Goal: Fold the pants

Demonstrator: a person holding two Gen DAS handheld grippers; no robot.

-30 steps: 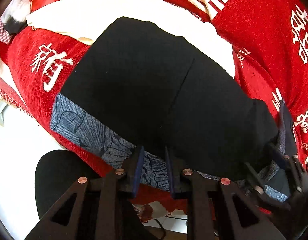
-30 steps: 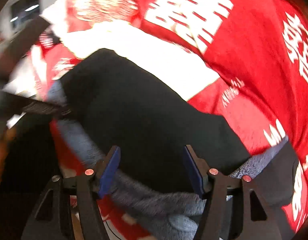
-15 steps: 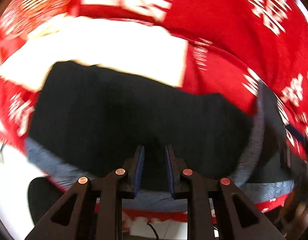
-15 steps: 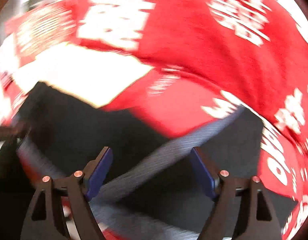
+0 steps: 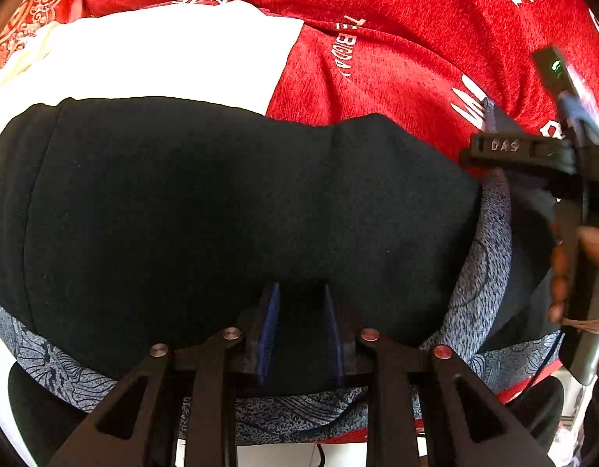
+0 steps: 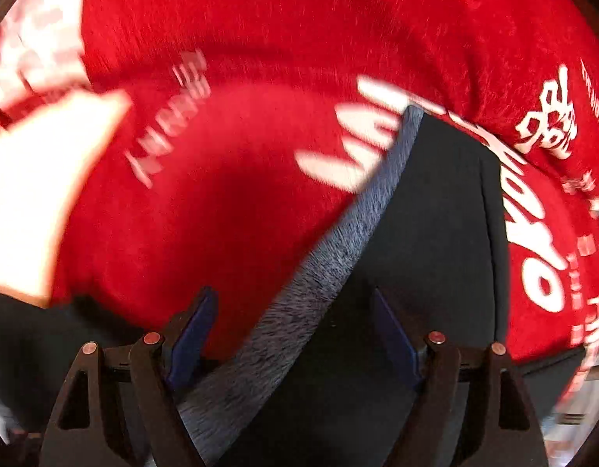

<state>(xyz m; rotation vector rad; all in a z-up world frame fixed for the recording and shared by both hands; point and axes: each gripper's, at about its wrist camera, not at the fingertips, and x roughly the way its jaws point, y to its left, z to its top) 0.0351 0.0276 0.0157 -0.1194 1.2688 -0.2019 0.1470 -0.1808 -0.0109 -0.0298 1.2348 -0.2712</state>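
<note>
The pants (image 5: 229,210) are black with a blue-grey patterned lining. They lie folded on a red cloth (image 5: 416,31). My left gripper (image 5: 299,307) sits low over their near edge, jaws narrow with black fabric between the pads. My right gripper (image 6: 291,311) is open, above the blue-grey band (image 6: 338,249) and the black flap (image 6: 439,214) at the pants' right end. In the left wrist view its body (image 5: 533,151) shows at the right, over that end.
The red cloth (image 6: 260,39) with white characters covers the surface. A white folded cloth (image 5: 155,54) lies behind the pants, also at the left in the right wrist view (image 6: 30,179). A black round stool (image 5: 38,412) and white floor show below the near edge.
Both grippers swung right along the pants. The left gripper kept its narrow hold on the near edge. The right gripper moved from the pants' middle to the right end, still open.
</note>
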